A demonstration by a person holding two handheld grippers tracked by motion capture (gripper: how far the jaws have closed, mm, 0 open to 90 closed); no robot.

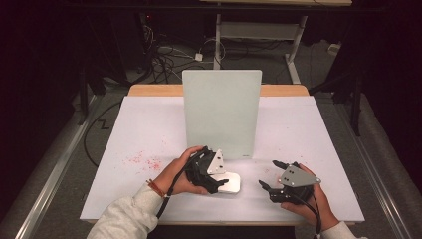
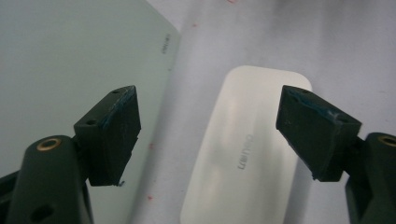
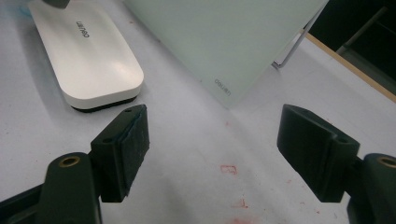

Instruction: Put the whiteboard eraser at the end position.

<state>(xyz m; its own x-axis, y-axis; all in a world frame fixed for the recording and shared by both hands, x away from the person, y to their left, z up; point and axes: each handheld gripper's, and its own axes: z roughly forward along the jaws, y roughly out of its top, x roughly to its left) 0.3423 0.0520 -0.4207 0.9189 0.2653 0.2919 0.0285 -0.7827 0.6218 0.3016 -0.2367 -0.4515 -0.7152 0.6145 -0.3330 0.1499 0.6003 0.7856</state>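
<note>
A pale, frosted board (image 1: 221,112) stands upright in the middle of the white table (image 1: 144,124). In front of it lies a white, rounded eraser (image 1: 231,183) with a dark underside. My left gripper (image 1: 219,185) hangs just over the eraser's left end, open; in the left gripper view the eraser (image 2: 247,149) lies between and beyond the jaws of my left gripper (image 2: 208,112), with the board (image 2: 79,60) at the left. My right gripper (image 1: 267,173) is open near the front right, empty. The right gripper view has the eraser (image 3: 88,51) and board (image 3: 224,37) ahead of my right gripper (image 3: 215,126).
Red specks (image 1: 144,160) dot the table left of my left hand, and more red marks (image 3: 229,169) lie between the right jaws. A wooden strip (image 1: 154,90) edges the table's far side. Cables (image 1: 164,59) and a desk frame (image 1: 293,55) lie beyond.
</note>
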